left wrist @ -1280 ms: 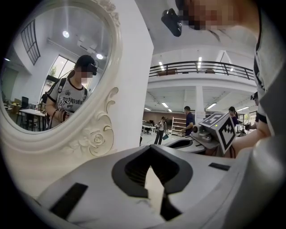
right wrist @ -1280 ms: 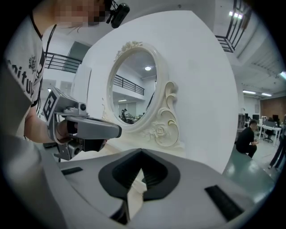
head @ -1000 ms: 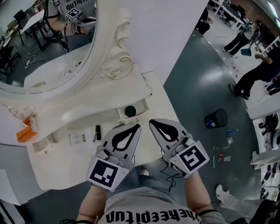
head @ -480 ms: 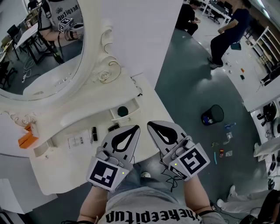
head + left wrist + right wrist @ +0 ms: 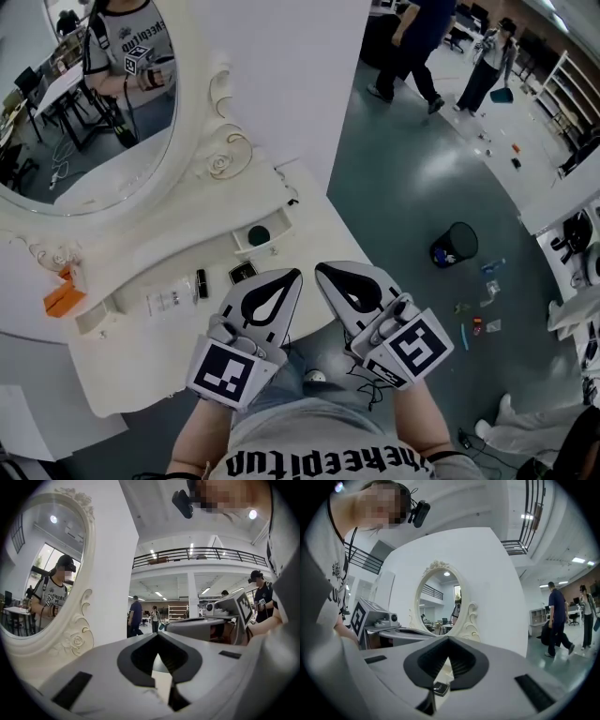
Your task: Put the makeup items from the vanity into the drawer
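Note:
The white vanity [image 5: 141,352] stands below an oval mirror [image 5: 84,103]. Its small drawer [image 5: 281,225] is open and holds a dark round item [image 5: 258,234]. On the top lie a black square compact [image 5: 242,273], a black lipstick [image 5: 201,283] and a clear box [image 5: 167,300]. My left gripper [image 5: 292,274] is shut and empty, hovering just right of the compact. My right gripper [image 5: 322,270] is also shut and empty, beside the left one near the vanity's front right edge. The compact [image 5: 440,688] shows through the right gripper's jaw opening.
An orange box [image 5: 58,300] sits at the vanity's left end. Grey floor lies to the right, with a black bin [image 5: 455,246] and scattered small litter [image 5: 473,323]. People [image 5: 412,47] walk at the far end. A white wall [image 5: 281,75] rises behind the vanity.
Both grippers keep the same shut pose. The head view has drifted, so the vanity and drawer sit slightly further left. People in the background have walked on.

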A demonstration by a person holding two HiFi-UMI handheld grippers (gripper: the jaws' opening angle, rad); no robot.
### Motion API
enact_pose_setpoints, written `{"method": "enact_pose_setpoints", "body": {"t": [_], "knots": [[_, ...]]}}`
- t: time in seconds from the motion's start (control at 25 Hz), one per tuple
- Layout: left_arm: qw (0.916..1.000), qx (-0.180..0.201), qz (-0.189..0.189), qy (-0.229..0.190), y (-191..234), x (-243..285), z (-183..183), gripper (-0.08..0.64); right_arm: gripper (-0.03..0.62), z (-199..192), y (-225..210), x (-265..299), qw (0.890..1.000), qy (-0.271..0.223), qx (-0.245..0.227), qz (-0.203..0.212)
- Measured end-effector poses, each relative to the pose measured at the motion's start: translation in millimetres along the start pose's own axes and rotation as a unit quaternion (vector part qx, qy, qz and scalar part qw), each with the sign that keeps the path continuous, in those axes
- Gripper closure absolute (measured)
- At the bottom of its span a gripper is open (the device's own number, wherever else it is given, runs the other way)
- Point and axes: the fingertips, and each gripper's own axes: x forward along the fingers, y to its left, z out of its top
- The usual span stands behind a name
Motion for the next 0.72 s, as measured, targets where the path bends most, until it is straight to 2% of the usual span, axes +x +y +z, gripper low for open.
{"method": "enact_pose_setpoints", "body": {"t": [0.72], "knots": [[0.9999,0.011,-0.005,-0.008,-23.9,-11.3,5.6,0.518,0.58,8.0,13.2,-21.9,1.0,-0.011,-0.01,-0.009]]}}
